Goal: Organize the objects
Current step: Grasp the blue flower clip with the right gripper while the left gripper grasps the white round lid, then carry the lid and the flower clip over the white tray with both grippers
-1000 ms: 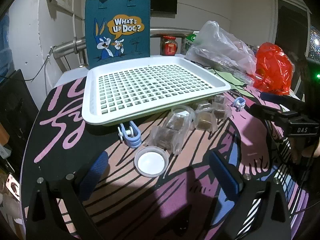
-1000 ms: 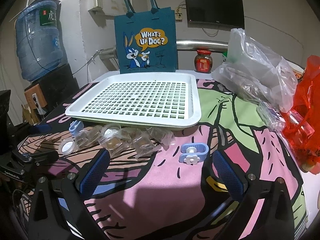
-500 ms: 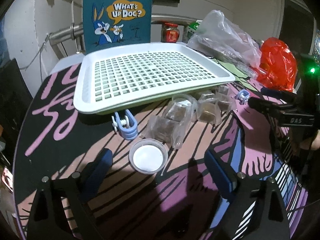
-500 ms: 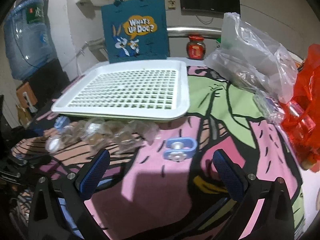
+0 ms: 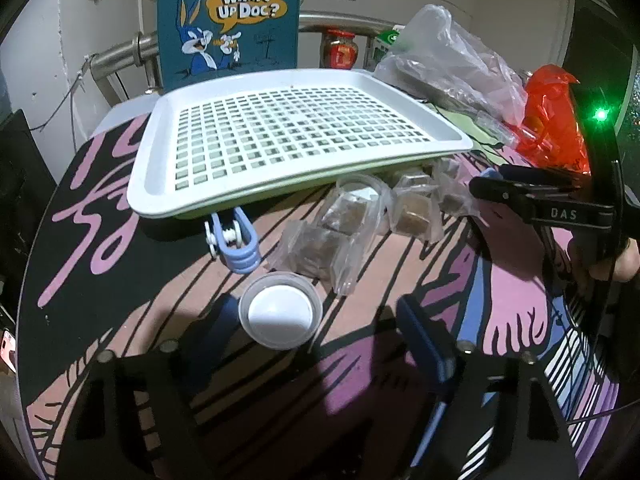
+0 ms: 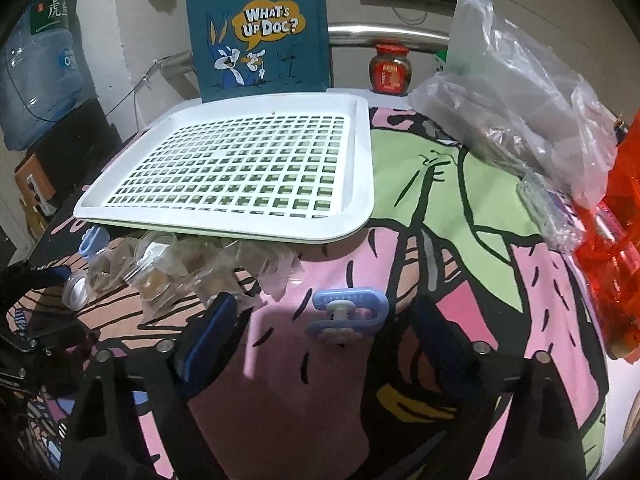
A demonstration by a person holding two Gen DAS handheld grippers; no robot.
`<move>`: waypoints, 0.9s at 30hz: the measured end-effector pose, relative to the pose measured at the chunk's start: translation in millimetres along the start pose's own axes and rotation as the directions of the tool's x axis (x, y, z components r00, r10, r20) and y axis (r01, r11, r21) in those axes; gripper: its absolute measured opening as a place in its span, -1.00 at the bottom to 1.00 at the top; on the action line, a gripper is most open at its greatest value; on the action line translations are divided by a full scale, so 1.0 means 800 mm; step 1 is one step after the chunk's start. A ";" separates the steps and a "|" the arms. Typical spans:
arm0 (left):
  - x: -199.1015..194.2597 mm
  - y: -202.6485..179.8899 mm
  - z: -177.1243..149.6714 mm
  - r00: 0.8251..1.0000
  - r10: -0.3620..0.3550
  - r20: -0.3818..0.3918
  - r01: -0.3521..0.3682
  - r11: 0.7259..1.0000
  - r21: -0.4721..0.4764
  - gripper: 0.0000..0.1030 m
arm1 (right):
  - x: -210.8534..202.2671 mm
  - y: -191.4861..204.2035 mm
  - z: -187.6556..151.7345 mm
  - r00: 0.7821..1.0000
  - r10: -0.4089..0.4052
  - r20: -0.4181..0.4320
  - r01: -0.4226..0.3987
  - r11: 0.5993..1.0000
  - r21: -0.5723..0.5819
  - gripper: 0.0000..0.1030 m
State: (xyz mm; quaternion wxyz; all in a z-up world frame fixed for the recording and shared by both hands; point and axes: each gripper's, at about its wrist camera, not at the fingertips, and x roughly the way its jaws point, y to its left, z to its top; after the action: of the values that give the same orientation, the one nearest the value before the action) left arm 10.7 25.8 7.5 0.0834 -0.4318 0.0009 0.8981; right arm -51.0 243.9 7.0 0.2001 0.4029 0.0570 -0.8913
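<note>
Left tool (image 5: 316,320) low at the bottom of the left wrist view, jaws spread wide and gripping nothing, blue pads flanking a small round clear plastic cup with a white base (image 5: 280,311). Cup sitting upright on the cartoon-printed worktop (image 5: 96,216), just inside the gap, closer to the left pad. Above it in the frame, a pale blue plastic clip with white rollers (image 5: 232,242), then a huddle of clear plastic packets holding brown blocks (image 5: 360,220), all lined along the near edge of the white perforated plastic tray (image 5: 168,184). Tray bare, nothing on its grid.

Over to the right wrist view: right tool (image 6: 320,320) also released and holding nothing, pads either side of a second pale blue plastic clip (image 6: 347,314) lying flat at centre frame, apart from the packets at centre left. Teal cartoon tote bag (image 6: 258,32) upright behind the tray, crumpled clear plastic bag (image 6: 516,104) at upper right, red translucent bag (image 6: 616,240) at the right edge.

Looks like the reach-and-line-up step, sorting not yet begun. Next move, by the look of it: ease the left tool forward until the cup sits squarely between the pads, then close gently, since thin plastic could buckle or skid. Same on the right: straddle the clip's narrow sides. Tray the likely destination.
</note>
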 end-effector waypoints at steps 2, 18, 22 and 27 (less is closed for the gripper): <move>0.000 -0.001 0.000 1.000 0.008 -0.001 -0.008 1.000 0.001 0.35 | 0.004 -0.001 0.001 1.000 0.004 -0.013 -0.004 1.000 0.003 0.55; -0.025 0.005 0.000 0.995 -0.007 0.095 0.009 1.000 -0.018 -0.24 | -0.009 0.000 -0.003 0.998 0.055 0.008 -0.055 0.998 0.007 -0.22; -0.036 0.007 0.010 0.993 -0.009 0.121 0.010 1.000 -0.011 -0.24 | -0.029 0.007 0.001 0.997 0.067 0.045 -0.067 0.998 -0.007 -0.22; -0.050 0.009 0.036 0.986 -0.006 0.164 0.004 1.000 0.008 -0.24 | -0.059 0.022 0.025 0.988 0.101 0.118 -0.097 0.995 -0.038 -0.22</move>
State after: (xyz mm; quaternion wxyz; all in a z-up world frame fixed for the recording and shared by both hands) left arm 11.9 14.4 56.3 0.0870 -0.3561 -0.0038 0.9304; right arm -29.7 237.2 56.7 0.2535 0.3479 0.0392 -0.9018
